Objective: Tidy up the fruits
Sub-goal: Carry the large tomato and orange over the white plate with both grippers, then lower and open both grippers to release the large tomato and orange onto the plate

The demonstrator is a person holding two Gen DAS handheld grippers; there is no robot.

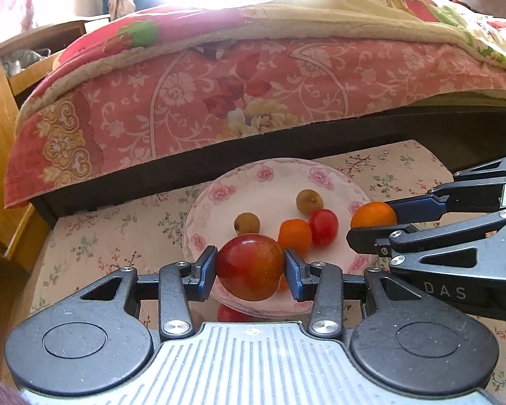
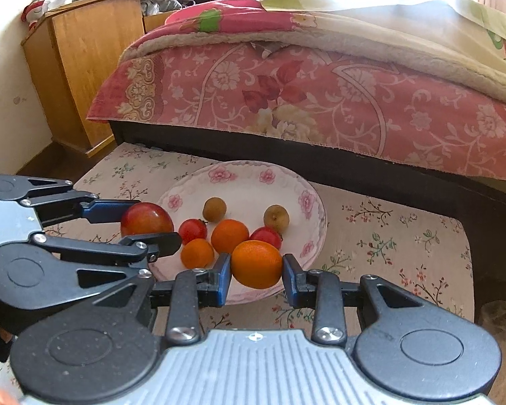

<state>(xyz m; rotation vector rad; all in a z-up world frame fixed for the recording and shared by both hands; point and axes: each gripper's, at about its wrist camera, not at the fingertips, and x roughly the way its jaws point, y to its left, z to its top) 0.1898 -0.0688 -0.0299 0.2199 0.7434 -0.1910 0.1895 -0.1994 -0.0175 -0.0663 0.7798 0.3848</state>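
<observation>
A white plate with pink flowers (image 1: pixel 253 182) (image 2: pixel 253 182) sits on a floral cloth. My left gripper (image 1: pixel 251 268) (image 2: pixel 145 222) is shut on a red-yellow plum (image 1: pixel 250 266) (image 2: pixel 146 218) over the plate's near-left rim. My right gripper (image 2: pixel 257 265) (image 1: pixel 374 219) is shut on an orange (image 2: pixel 257 264) (image 1: pixel 373 215) over the plate's near-right rim. On the plate lie two brown longans (image 2: pixel 214 209) (image 2: pixel 276 217), two red cherry tomatoes (image 2: pixel 192 230) (image 2: pixel 265 236) and two small oranges (image 2: pixel 230 235) (image 2: pixel 197 253).
A bed with a pink floral quilt (image 1: pixel 219 94) (image 2: pixel 320 94) overhangs just behind the plate. A wooden cabinet (image 2: pixel 84 60) stands at the left. The floral cloth (image 2: pixel 388 236) extends right of the plate.
</observation>
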